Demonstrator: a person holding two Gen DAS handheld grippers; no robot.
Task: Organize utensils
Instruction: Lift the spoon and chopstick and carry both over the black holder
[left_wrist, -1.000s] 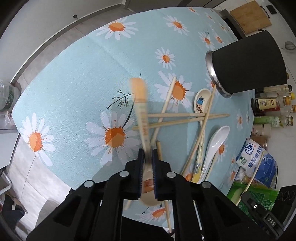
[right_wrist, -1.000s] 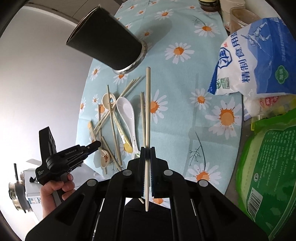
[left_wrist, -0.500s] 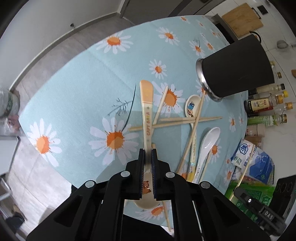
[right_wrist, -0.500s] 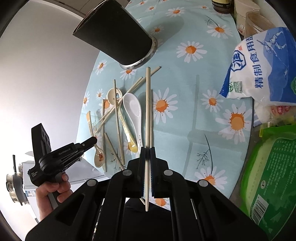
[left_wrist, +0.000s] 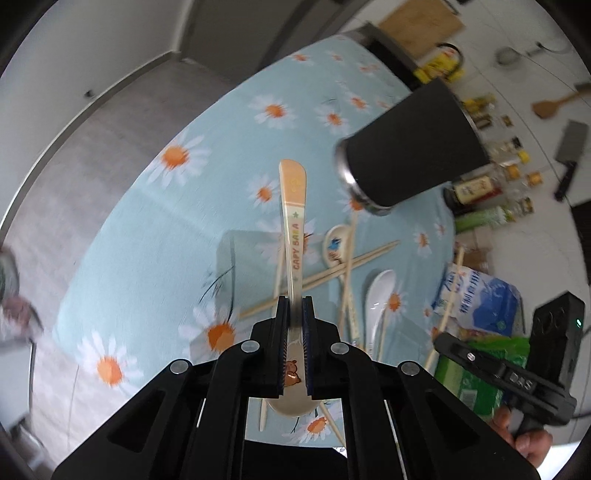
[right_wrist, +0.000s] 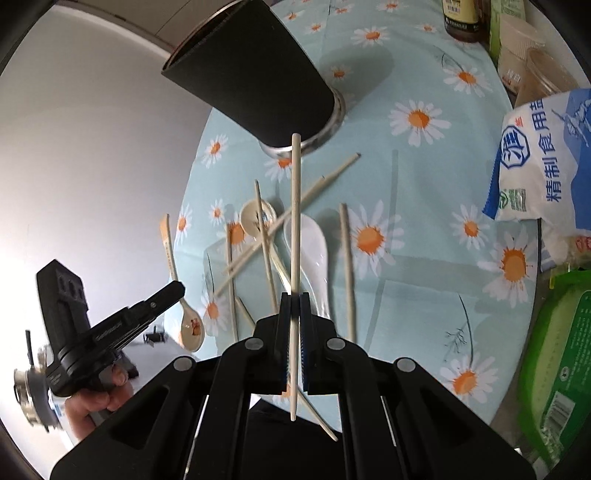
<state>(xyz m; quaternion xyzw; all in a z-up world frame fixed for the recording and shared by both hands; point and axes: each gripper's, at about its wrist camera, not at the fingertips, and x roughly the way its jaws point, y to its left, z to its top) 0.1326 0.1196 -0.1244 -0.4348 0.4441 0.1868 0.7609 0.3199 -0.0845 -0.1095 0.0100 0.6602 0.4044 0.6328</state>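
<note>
Left gripper (left_wrist: 294, 317): jaws clamped on the neck of a cream spoon (left_wrist: 293, 221). The handle runs out toward 12 o'clock, tip orange, printed lettering along it. The bowl, with a small bear print, hangs behind the jaws toward the camera, clear of the table.

Right gripper (right_wrist: 294, 314): jaws clamped on one chopstick (right_wrist: 295, 206), pale wood, held near its lower third. Its tip points at 12 o'clock and overlaps the cup (right_wrist: 255, 70) base in view.

The cup is black with a steel base rim, upright on the daisy cloth (right_wrist: 417, 177).

Only the right view shows the left gripper side-on at 8 o'clock, the spoon's bowl below its jaws, and a loose chopstick (right_wrist: 347, 269) at 1 o'clock from the right gripper. Only the left view shows the bottles (left_wrist: 480, 188) beyond the cup and the right gripper's body at 4 o'clock.

On the cloth between the grippers and the cup: a white spoon (right_wrist: 310, 247), a small printed spoon (left_wrist: 338, 245) and crossed chopsticks (left_wrist: 332, 273). A salt bag (right_wrist: 543, 158) lies at 2 o'clock.
</note>
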